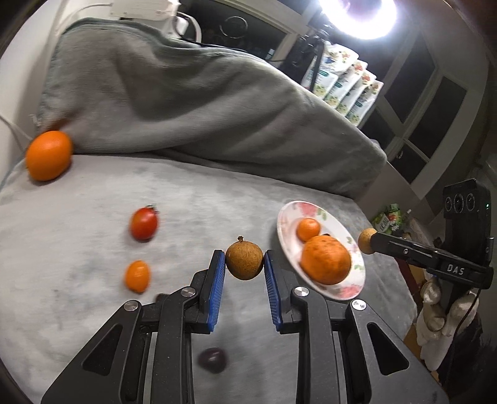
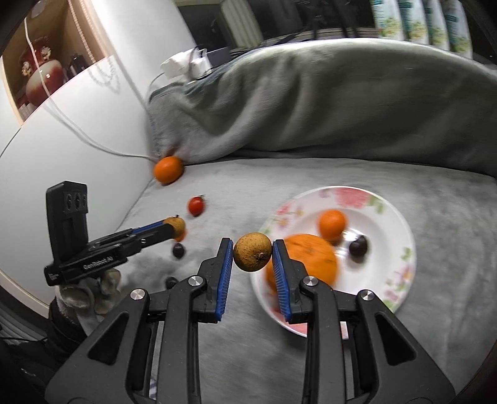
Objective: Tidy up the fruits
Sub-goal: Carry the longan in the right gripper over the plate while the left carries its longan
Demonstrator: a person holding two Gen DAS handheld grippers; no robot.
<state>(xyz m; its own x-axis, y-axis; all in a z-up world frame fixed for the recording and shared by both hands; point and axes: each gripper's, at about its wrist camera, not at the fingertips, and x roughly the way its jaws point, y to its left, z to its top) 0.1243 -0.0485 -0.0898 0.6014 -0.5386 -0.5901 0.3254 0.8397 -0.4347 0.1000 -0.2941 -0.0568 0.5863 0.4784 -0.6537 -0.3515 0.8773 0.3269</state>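
Observation:
My left gripper is shut on a brown longan, held above the grey blanket. My right gripper is shut on a second brown longan, hanging over the near left rim of the floral plate. That plate holds a big orange, a small orange and a dark grape. On the blanket lie a large orange, a red tomato, a small kumquat and a dark grape. In the left wrist view the right gripper enters from the right.
A rumpled grey blanket is heaped behind the fruit. A white wall with a cable runs along the left. Packets and a bright lamp stand at the back. A gloved hand holds the left gripper.

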